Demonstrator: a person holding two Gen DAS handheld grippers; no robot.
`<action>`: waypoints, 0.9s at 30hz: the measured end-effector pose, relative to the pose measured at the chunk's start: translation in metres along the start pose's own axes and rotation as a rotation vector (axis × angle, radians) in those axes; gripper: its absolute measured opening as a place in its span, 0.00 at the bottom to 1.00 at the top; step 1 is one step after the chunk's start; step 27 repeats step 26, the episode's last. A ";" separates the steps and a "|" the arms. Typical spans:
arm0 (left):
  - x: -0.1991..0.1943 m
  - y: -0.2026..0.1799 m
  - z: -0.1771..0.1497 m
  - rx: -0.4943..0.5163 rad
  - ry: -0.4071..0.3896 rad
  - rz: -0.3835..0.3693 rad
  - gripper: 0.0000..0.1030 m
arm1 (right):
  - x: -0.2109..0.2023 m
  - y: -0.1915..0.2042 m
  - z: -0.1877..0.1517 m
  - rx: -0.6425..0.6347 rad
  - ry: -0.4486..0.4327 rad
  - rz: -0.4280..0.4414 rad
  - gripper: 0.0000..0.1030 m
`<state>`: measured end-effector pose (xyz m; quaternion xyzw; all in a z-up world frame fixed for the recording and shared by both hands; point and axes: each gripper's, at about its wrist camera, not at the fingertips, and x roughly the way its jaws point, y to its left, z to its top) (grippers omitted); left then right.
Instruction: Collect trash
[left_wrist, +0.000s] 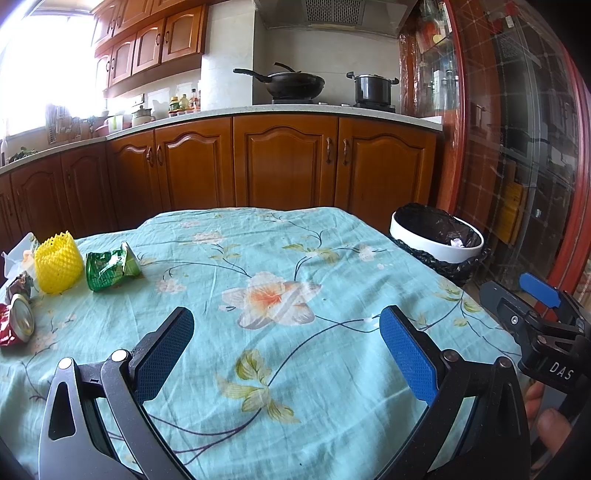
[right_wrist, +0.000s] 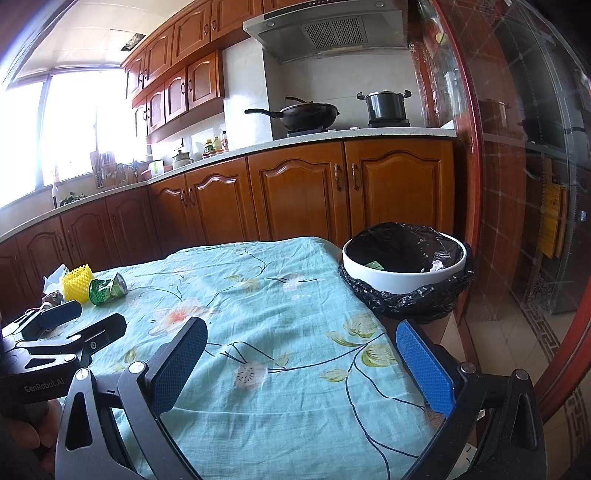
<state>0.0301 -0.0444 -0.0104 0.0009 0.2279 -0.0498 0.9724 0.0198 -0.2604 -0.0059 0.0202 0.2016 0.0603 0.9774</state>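
Observation:
Trash lies at the table's far left: a yellow foam net (left_wrist: 58, 263), a crushed green can (left_wrist: 110, 266), a red crushed can (left_wrist: 16, 325) and white paper (left_wrist: 16, 258). The net (right_wrist: 77, 282) and green can (right_wrist: 107, 290) also show in the right wrist view. A white bin with a black liner (left_wrist: 436, 240) (right_wrist: 402, 266) stands off the table's far right corner, with scraps inside. My left gripper (left_wrist: 286, 350) is open and empty over the tablecloth. My right gripper (right_wrist: 301, 365) is open and empty near the table's right edge.
The table wears a teal flowered cloth (left_wrist: 295, 258). Wooden kitchen cabinets (left_wrist: 288, 162) stand behind it, with a wok (left_wrist: 291, 83) and pot (left_wrist: 373, 88) on the stove. A glass sliding door with a red frame (right_wrist: 517, 184) is on the right.

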 end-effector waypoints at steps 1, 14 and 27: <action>0.000 0.000 0.000 0.001 0.000 -0.001 1.00 | 0.000 0.000 0.000 0.000 0.000 0.000 1.00; 0.003 0.001 -0.001 -0.001 0.007 -0.009 1.00 | -0.001 0.001 0.000 -0.001 0.003 0.000 1.00; 0.011 0.012 0.000 -0.016 0.040 -0.025 1.00 | 0.006 0.003 0.001 0.009 0.030 0.006 1.00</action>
